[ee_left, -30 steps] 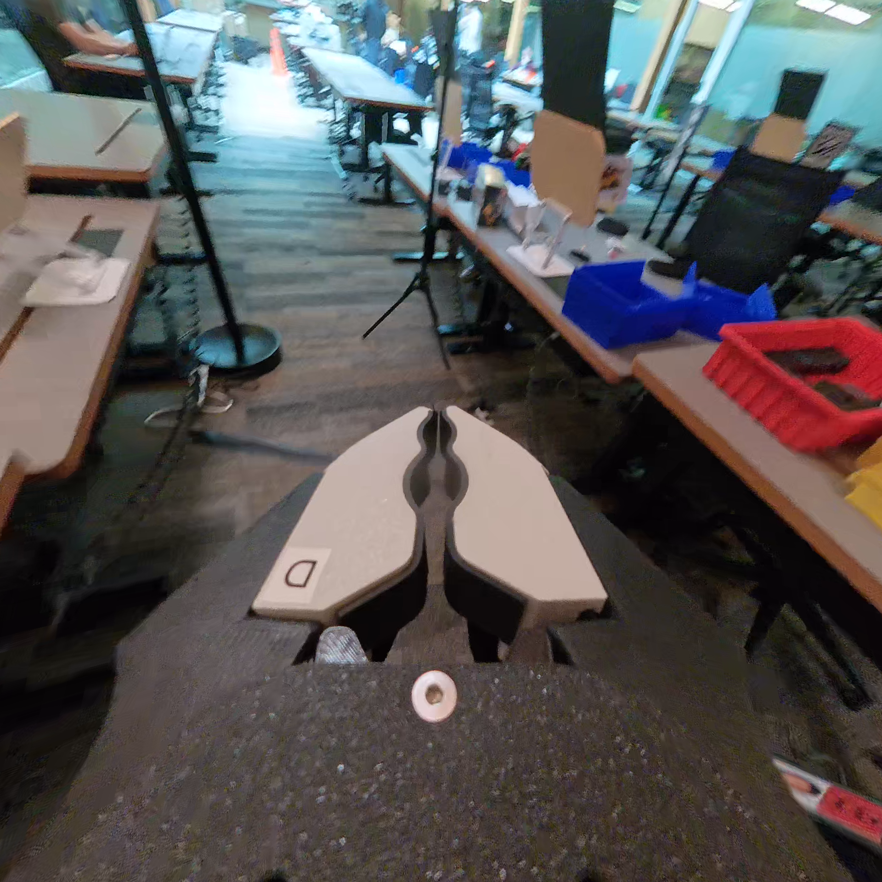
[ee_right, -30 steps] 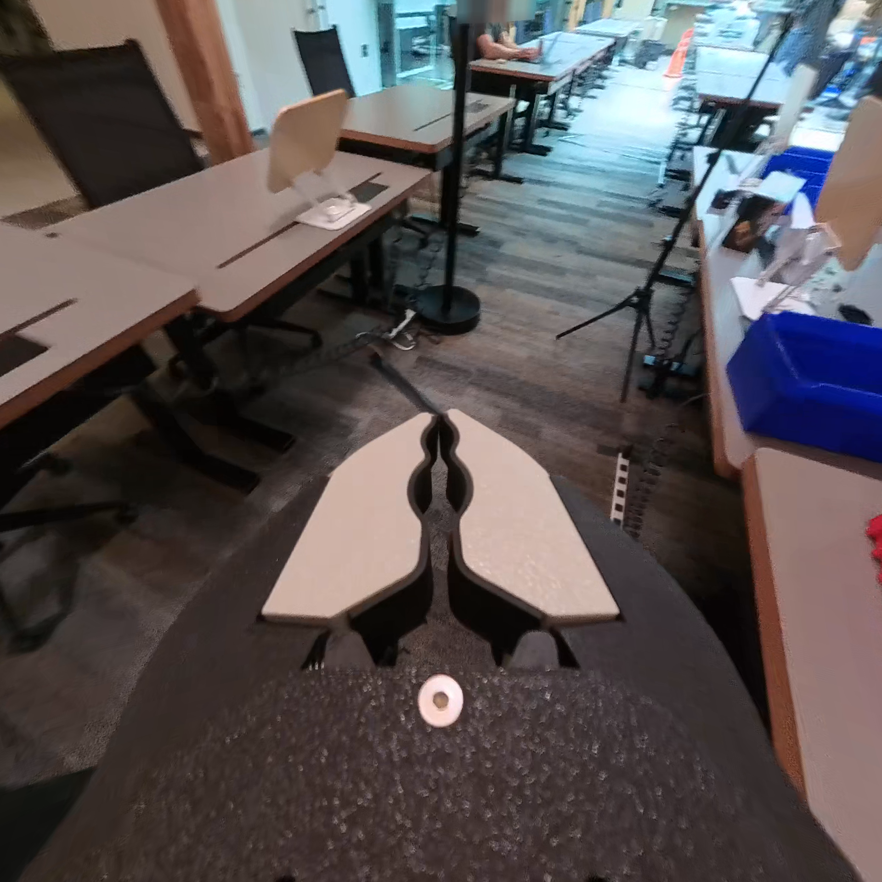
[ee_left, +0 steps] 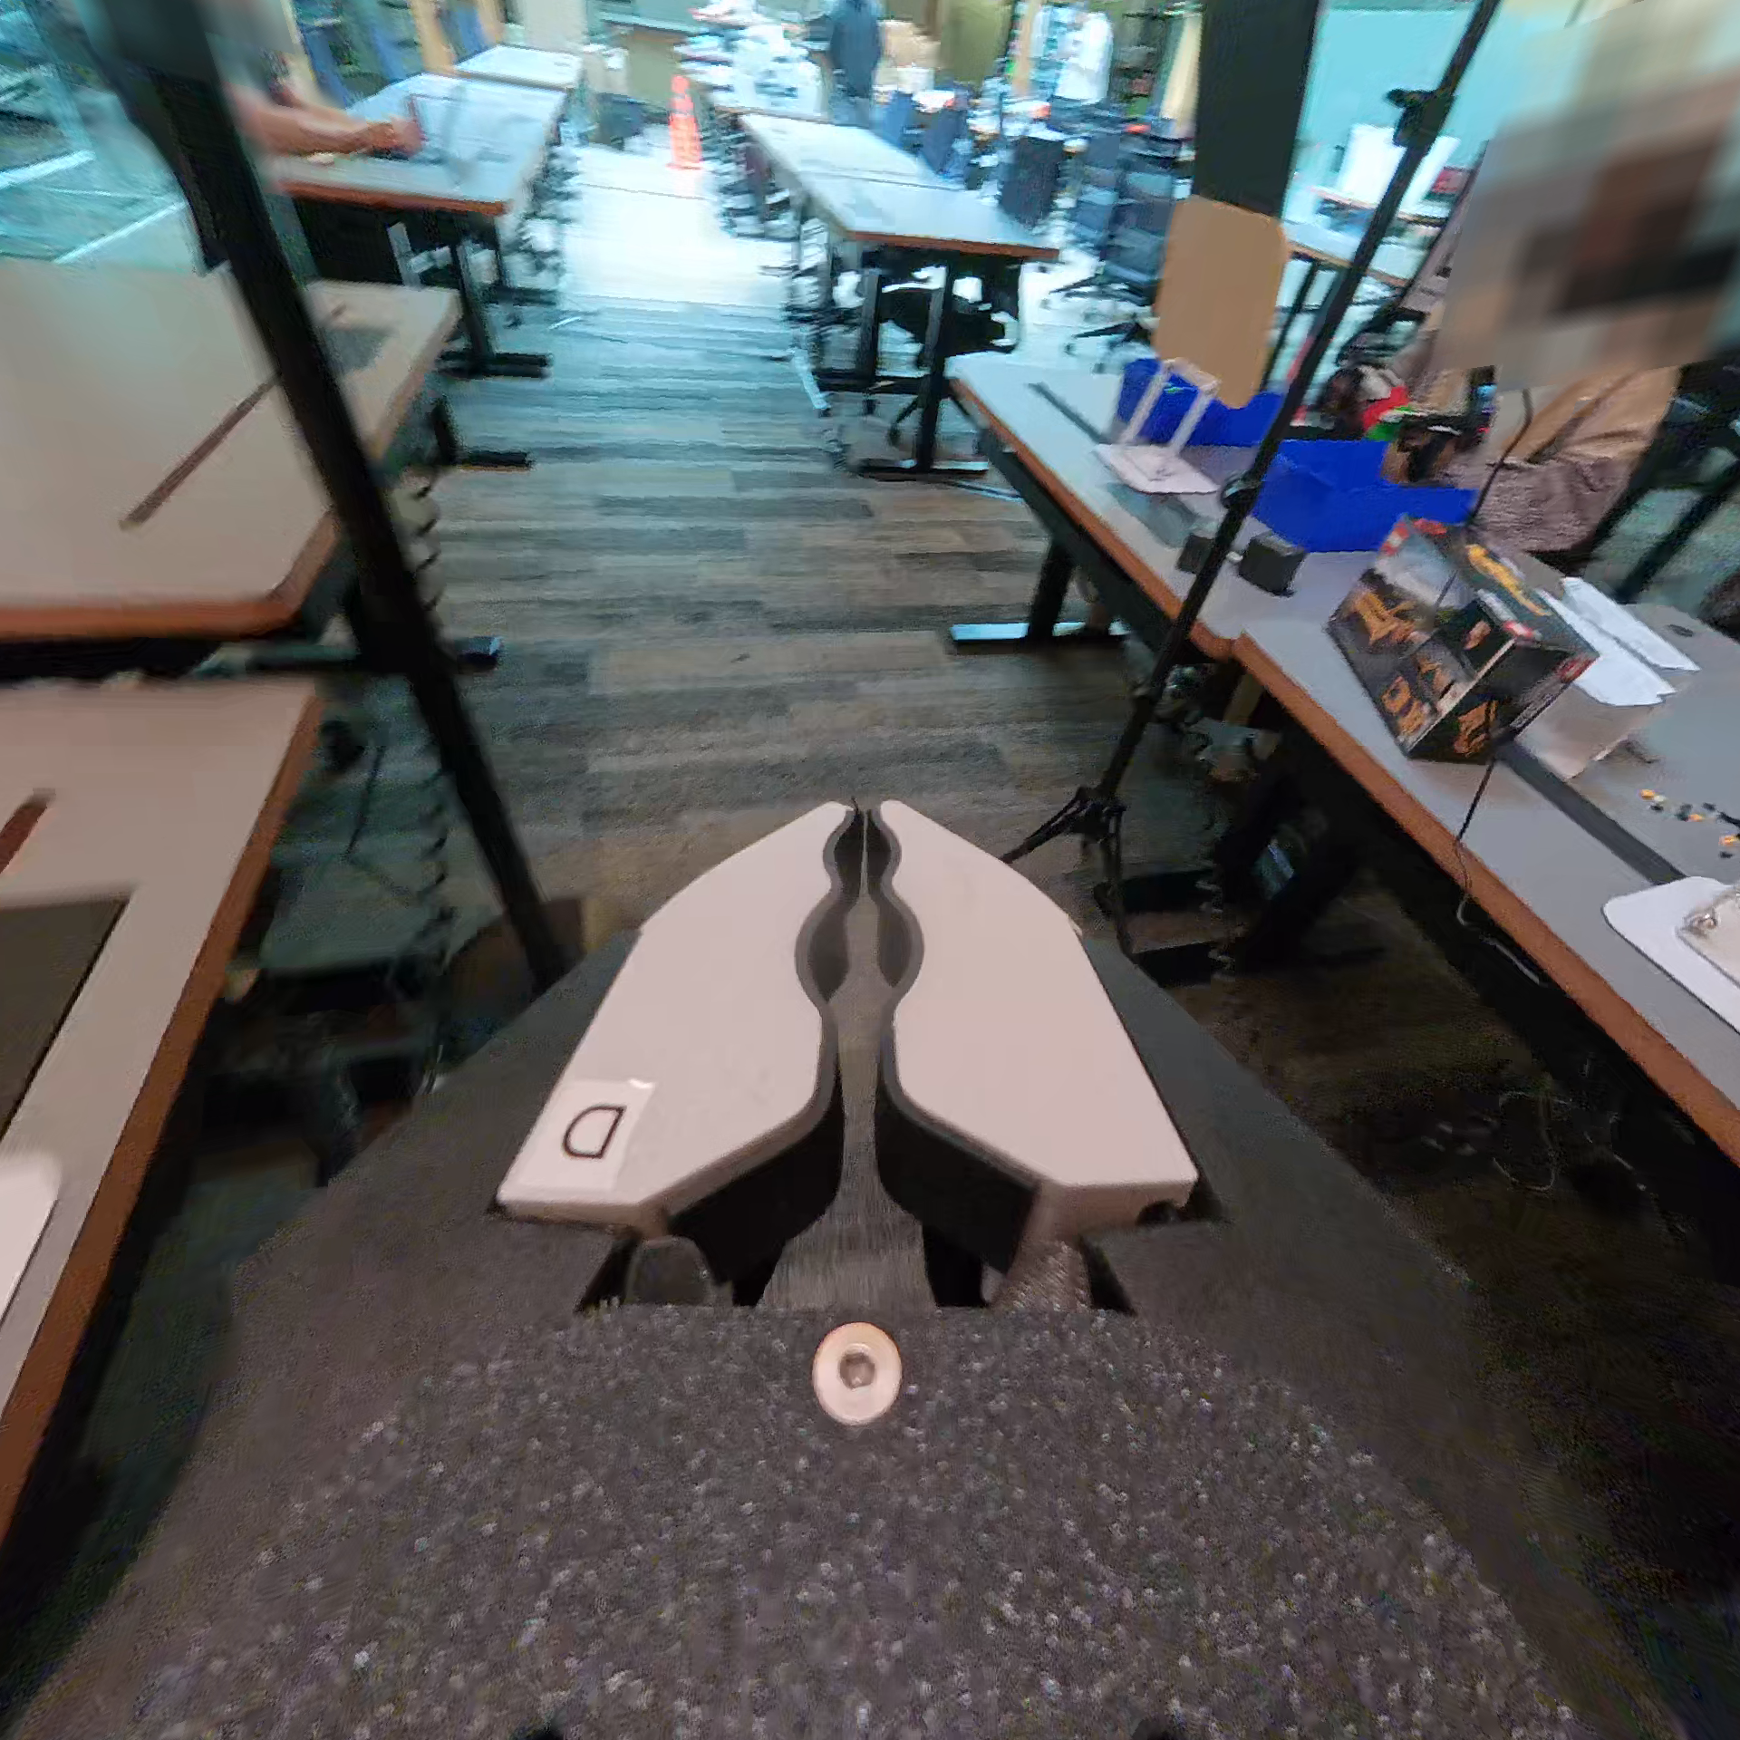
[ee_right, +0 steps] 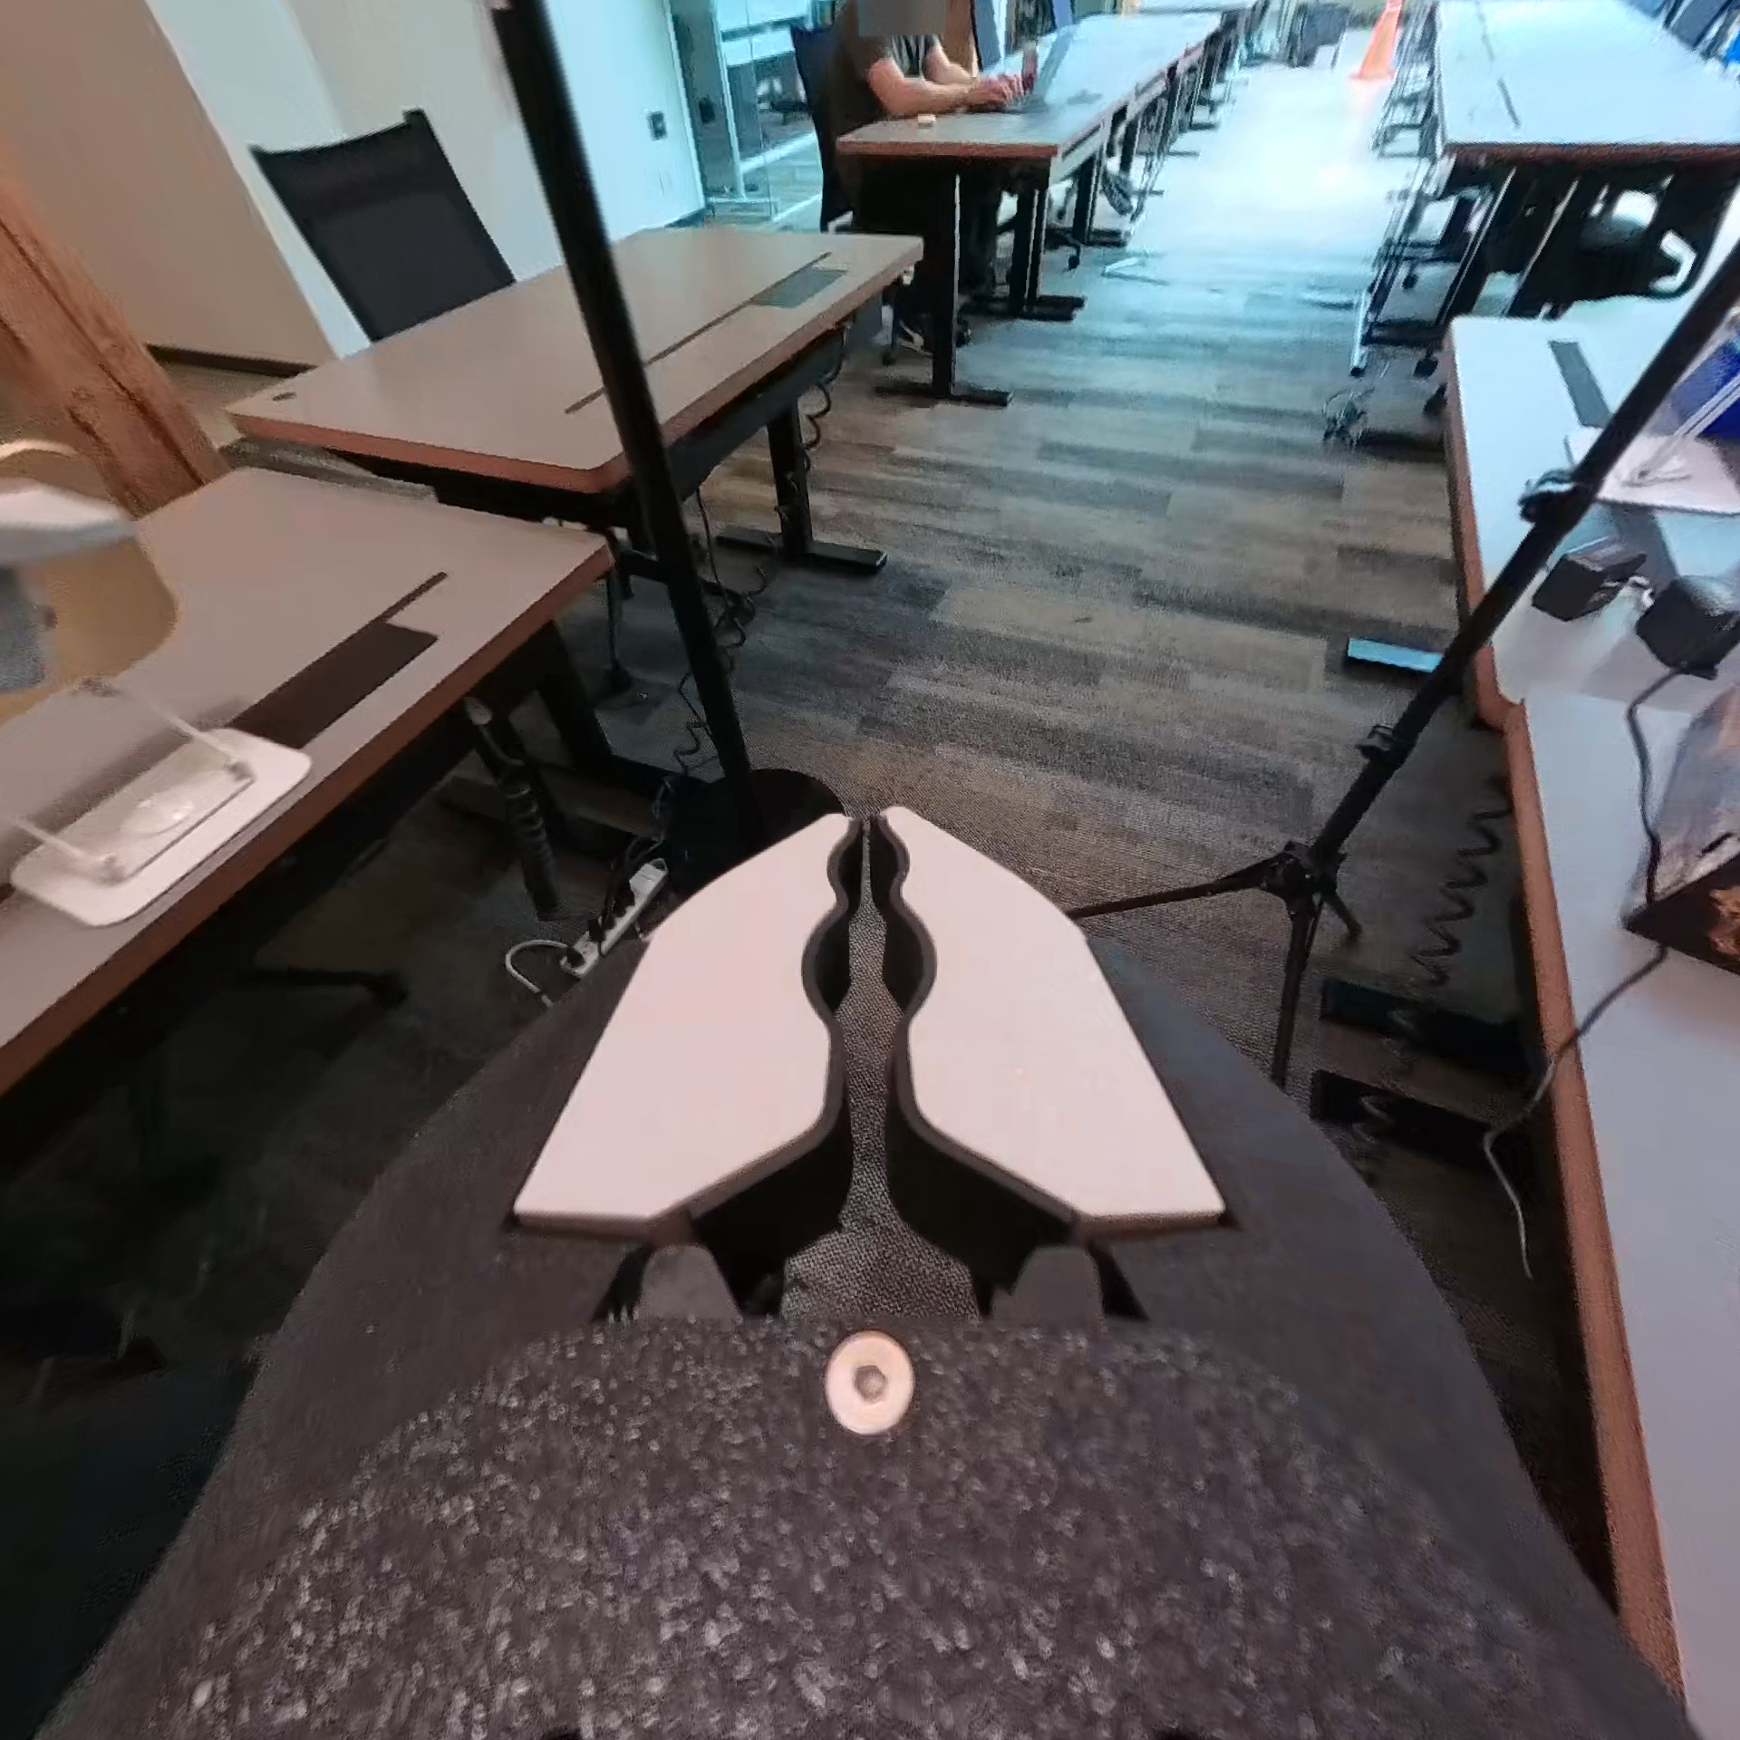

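Left gripper point(ee_left: 864, 812): jaws closed, tips meeting, nothing between them. Held in the air over the aisle floor point(ee_left: 734, 584), pointing down the aisle. Touching nothing

To its left, near: grey desk point(ee_left: 122, 829) with brown edge, and a black pole point(ee_left: 377, 527) rising just left of the fingers. To its right: a slanted tripod stand point(ee_left: 1215, 527), then a long desk point(ee_left: 1506, 847) carrying a dark printed box point(ee_left: 1450, 640) and, farther back, blue bins point(ee_left: 1337, 490). The box lies ahead and to the right, well apart from the fingertips, long side running roughly along the desk edge

Right gripper point(ee_right: 868, 821): jaws together, only a hairline gap at the tips, empty. Also in the air above the carpet, aimed down the same aisle

To its left: a desk with a white flat base holding a clear stand point(ee_right: 141, 838), well apart. Straight ahead, near: the round foot of a black pole point(ee_right: 650, 395) and a power strip point(ee_right: 621, 904) on the floor. To its right: tripod legs point(ee_right: 1299, 876), then a desk edge point(ee_right: 1544, 942) with a cable hanging over it. A person sits at a far desk point(ee_right: 998, 132)

Neither gripper is nearer than the other to any object within reach; which thing matters here cannot be told
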Motion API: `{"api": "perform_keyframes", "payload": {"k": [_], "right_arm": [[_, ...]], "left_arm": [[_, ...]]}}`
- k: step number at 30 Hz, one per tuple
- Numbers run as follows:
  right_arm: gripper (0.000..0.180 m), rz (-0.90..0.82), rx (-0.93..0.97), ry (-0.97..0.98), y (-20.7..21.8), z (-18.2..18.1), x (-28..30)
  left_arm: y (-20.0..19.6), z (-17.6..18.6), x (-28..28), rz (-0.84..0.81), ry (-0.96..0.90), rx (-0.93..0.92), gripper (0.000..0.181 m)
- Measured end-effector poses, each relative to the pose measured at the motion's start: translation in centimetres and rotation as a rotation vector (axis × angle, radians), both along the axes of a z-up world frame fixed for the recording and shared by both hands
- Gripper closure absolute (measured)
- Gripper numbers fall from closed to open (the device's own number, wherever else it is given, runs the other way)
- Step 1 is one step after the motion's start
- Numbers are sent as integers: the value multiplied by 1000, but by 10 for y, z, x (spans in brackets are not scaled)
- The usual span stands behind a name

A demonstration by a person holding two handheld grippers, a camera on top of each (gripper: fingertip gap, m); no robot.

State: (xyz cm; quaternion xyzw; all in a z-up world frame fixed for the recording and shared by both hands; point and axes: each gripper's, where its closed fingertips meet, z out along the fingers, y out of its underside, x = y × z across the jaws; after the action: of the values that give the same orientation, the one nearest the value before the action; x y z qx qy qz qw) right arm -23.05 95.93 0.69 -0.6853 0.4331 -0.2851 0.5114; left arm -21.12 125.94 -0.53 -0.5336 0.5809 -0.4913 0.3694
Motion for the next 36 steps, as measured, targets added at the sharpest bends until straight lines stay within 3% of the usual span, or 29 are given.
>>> {"api": "perform_keyframes", "payload": {"k": [6, 11, 15, 22, 28, 36], "right_arm": [[178, -72, -10, 54, -12, -5, 178], [178, -24, 3, 32, 9, -26, 339], [178, 86, 45, 95, 40, -38, 485], [178, 325, -63, 3, 123, -18, 724], [178, 432, -57, -21, 216, -33, 882], [179, 479, -90, 66, 309, -78, 1052]], "left_arm": [[-43, 73, 227, -193, -112, 83, 180], [-36, 58, 370, -161, -96, 107, 180], [0, 14, 461, -35, 18, 111, 180], [71, 5, 588, 183, 74, 117, 180], [151, -32, 700, 343, 141, 91, 180], [233, -85, 913, 347, 174, 85, 180]]}}
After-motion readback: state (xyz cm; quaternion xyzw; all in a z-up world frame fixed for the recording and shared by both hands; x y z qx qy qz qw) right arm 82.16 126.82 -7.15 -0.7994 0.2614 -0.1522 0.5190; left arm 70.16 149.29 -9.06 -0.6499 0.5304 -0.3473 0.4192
